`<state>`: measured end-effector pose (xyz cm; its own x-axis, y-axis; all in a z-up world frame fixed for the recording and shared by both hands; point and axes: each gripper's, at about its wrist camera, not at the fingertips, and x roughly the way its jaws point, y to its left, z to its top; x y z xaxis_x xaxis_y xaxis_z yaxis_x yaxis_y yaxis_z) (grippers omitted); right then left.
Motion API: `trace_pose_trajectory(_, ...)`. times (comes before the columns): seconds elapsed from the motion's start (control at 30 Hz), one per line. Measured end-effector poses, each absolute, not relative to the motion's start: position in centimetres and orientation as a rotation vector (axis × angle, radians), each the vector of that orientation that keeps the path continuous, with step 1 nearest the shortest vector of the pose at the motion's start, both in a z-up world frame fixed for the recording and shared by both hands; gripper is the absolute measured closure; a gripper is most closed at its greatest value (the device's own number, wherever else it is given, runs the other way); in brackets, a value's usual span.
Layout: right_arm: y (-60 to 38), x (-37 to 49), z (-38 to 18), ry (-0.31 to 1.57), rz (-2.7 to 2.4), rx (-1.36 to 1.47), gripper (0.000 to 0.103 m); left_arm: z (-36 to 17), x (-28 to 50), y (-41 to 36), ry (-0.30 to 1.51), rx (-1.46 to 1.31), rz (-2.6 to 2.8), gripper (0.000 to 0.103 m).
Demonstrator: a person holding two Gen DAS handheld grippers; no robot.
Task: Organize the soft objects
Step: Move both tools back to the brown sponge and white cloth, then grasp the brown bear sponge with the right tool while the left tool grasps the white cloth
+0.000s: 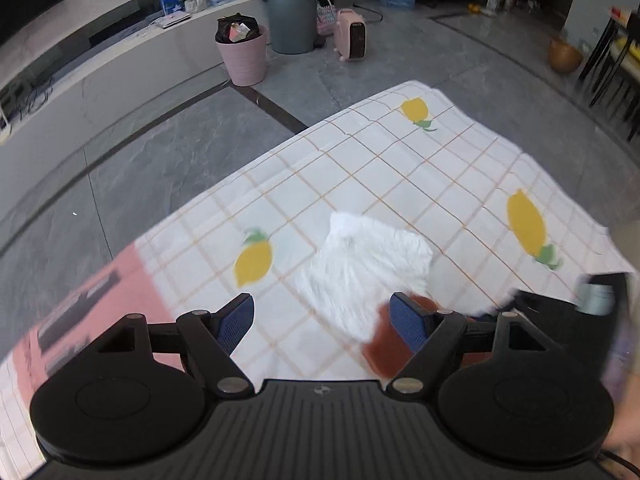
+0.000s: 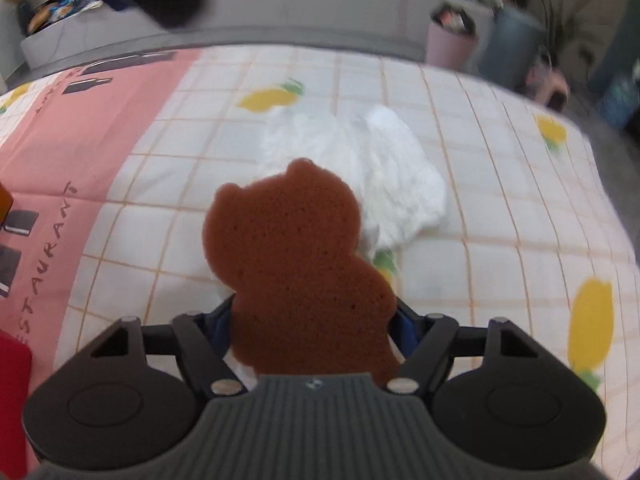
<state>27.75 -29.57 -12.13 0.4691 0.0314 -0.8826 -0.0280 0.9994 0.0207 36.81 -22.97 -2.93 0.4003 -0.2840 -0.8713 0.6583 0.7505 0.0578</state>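
Two hand-held grippers – right one [image 2: 314, 320] clamped on brown bear sponge [image 2: 296, 264], left [image 1: 320, 320] wide open, empty, just before white cloth [image 1: 360, 272]

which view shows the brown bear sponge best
The right wrist view: the brown bear sponge fills the centre, whole outline clear, between the right gripper fingers. The left wrist view catches only a blurred brown patch behind a finger.

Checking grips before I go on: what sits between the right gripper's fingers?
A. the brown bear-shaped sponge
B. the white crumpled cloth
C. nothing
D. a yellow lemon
A: in the right wrist view the brown bear-shaped sponge stands between the fingers of the right gripper, its lower edges against both pads, while the white crumpled cloth lies beyond on the tablecloth.
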Motion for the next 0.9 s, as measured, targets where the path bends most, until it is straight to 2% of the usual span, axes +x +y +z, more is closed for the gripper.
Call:
trace_pose_trajectory(0.2, -34.6, 26.0, -10.5, 1.075, -0.077, 0.124, 0.030, -6.6, 38.4, -27.3, 1.088, 0.450, -0.522, 0.012)
trace_pose_trajectory(0.43, -36.6, 24.5, -10.1, 1.080, -0.096, 0.186, 0.030, -9.4, 41.3, -27.7, 1.341, 0.059, -0.460, 0.012)
trace_pose_trajectory(0.53, -37.4, 24.0, -10.1, 1.104, -0.161, 0.126, 0.030, -10.3, 41.8, -28.5, 1.368, 0.010, -0.508, 0.012)
trace_pose_trajectory(0.7, -39.9, 22.4, -10.7, 1.125, -0.232, 0.147, 0.030, -10.1, 41.2, -31.1, 1.239, 0.235, -0.631, 0.010)
trace_pose_trajectory(0.9, -40.8, 22.4, -11.1, 1.137, -0.270, 0.156, 0.030, -11.5, 40.0, -32.9, 1.238, 0.379, -0.659, 0.010)
